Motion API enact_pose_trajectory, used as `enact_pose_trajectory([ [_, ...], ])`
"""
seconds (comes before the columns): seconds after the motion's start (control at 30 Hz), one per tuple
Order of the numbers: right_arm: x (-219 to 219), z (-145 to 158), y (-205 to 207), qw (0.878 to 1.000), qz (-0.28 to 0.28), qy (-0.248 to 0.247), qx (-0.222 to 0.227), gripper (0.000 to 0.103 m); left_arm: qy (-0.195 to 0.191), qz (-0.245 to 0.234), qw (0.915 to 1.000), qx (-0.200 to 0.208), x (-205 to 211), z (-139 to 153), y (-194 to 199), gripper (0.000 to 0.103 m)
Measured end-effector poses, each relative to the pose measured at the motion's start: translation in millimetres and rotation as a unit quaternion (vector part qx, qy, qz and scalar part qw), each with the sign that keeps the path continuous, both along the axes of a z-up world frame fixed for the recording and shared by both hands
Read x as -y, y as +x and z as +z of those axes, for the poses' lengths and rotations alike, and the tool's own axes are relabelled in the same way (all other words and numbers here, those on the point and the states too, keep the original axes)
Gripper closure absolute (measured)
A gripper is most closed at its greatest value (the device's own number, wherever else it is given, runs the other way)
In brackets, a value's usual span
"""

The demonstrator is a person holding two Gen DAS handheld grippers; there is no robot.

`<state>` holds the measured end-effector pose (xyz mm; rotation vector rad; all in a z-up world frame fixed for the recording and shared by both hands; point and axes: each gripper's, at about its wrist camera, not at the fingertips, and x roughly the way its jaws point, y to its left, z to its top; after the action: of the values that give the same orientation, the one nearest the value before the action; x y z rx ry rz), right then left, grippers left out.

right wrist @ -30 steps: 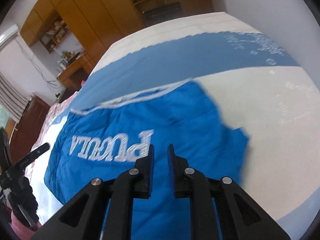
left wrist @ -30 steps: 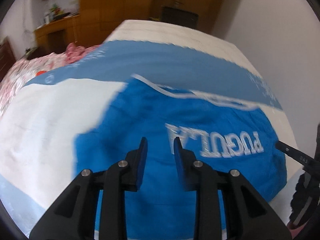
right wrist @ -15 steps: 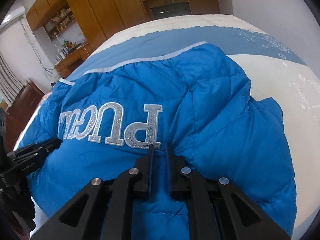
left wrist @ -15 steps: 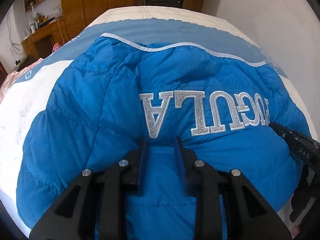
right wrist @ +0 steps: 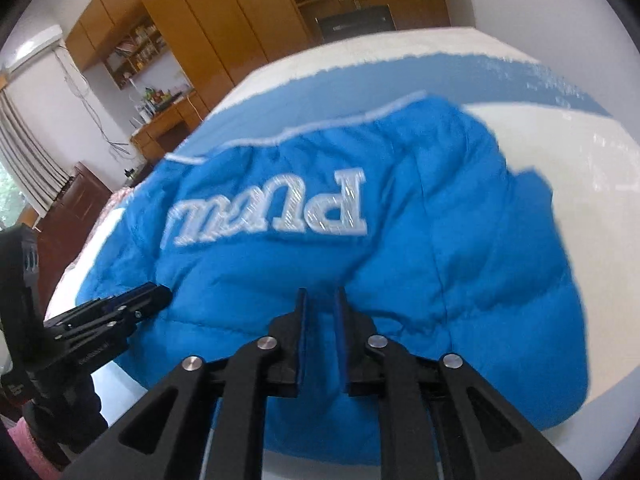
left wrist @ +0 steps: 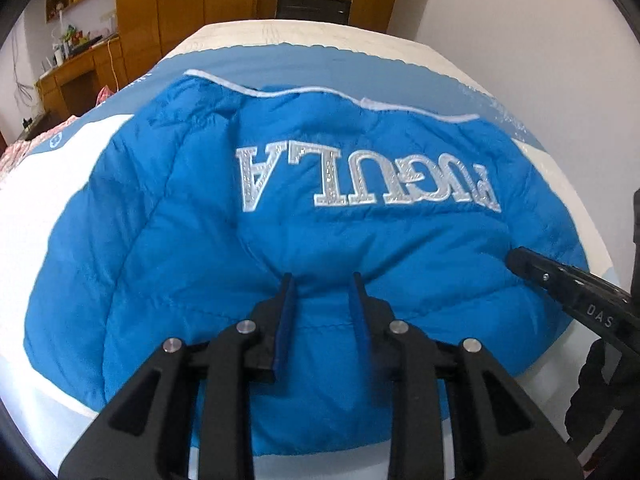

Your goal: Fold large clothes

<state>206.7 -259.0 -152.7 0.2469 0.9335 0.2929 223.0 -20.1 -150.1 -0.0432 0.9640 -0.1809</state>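
Observation:
A bright blue quilted jacket [left wrist: 192, 216] with silver letters lies spread on the bed, letters upside down to me. It also shows in the right wrist view [right wrist: 460, 232]. My left gripper [left wrist: 322, 280] is open, its tips resting at the jacket's near part with fabric bunched between them. My right gripper [right wrist: 320, 294] stands slightly apart over the jacket's near edge; I cannot tell whether it pinches fabric. Each gripper shows in the other's view: the right gripper [left wrist: 560, 280] at the jacket's right side, the left gripper [right wrist: 120, 304] at its left side.
The bed [left wrist: 48, 184] has a white cover with a pale blue band [left wrist: 320, 64]. Wooden wardrobes [left wrist: 192, 0] and a desk [left wrist: 76, 76] stand behind it. A white wall [left wrist: 520, 20] runs along the right. Floral bedding [left wrist: 16, 152] lies at far left.
The jacket has settled onto the bed and lies lower. My left gripper's fingers have opened wider. My right gripper's fingers have parted slightly.

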Motion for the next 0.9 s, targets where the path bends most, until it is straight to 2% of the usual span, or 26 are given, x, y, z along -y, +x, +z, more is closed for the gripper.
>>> enact_pose_trajectory([
  [0.07, -5.1, -9.0, 1.8, 1.0, 0.006, -0.018, 0.004, 0.092, 0.003, -0.004, 1.0, -0.001, -0.8, -6.7, 0.6, 0.075],
  [0.17, -4.6, -16.6, 3.1, 1.0, -0.001, -0.008, 0.004, 0.093, -0.002, -0.001, 1.0, -0.004, -2.8, -15.3, 3.0, 0.075],
  [0.27, -7.0, -13.6, 3.3, 1.0, 0.005, -0.022, 0.0, 0.093, 0.008, -0.002, 1.0, -0.003, -1.2, -17.3, 2.9, 0.075],
  [0.33, -5.3, -6.4, 4.9, 1.0, 0.011, -0.021, -0.015, 0.093, 0.01, -0.005, 0.9998, -0.018, 0.0, -10.8, 6.5, 0.075],
  [0.4, 6.8, 9.5, 3.5, 1.0, 0.008, 0.005, -0.024, 0.085, -0.004, 0.001, 0.9996, -0.028, -7.6, 1.9, 8.5, 0.075],
  [0.43, 15.9, 19.4, 0.9, 1.0, 0.001, 0.015, -0.016, 0.08, -0.007, 0.007, 0.9996, -0.027, -13.0, 8.4, 7.7, 0.068],
  [0.47, 23.4, 27.4, -0.5, 1.0, -0.006, 0.018, -0.009, 0.066, -0.013, 0.014, 0.9996, -0.021, -21.3, 17.0, 5.0, 0.055],
  [0.5, 37.2, 40.3, -2.9, 1.0, -0.018, 0.021, 0.003, 0.05, -0.02, 0.025, 0.9995, -0.006, -36.5, 31.5, 1.6, 0.05],
  [0.57, 59.0, 54.5, -3.5, 0.999, -0.036, 0.026, 0.014, 0.039, -0.017, 0.044, 0.9988, 0.011, -62.1, 49.7, -0.3, 0.033],
  [0.63, 86.8, 60.0, 4.1, 0.998, -0.056, 0.033, 0.0, 0.035, -0.013, 0.065, 0.9977, 0.009, -89.0, 58.6, 3.3, 0.024],
  [0.67, 98.9, 58.1, 9.5, 0.997, -0.063, 0.04, -0.013, 0.029, -0.02, 0.08, 0.9966, 0.0, -109.9, 59.6, 6.7, 0.022],
  [0.77, 123.2, 42.8, 27.1, 0.994, -0.064, 0.069, -0.059, 0.024, -0.038, 0.114, 0.9922, -0.033, -149.6, 51.8, 17.2, 0.021],
  [0.9, 135.1, 18.6, 45.5, 0.989, -0.056, 0.091, -0.107, 0.021, -0.088, 0.133, 0.9842, -0.077, -186.7, 30.5, 29.7, 0.021],
])
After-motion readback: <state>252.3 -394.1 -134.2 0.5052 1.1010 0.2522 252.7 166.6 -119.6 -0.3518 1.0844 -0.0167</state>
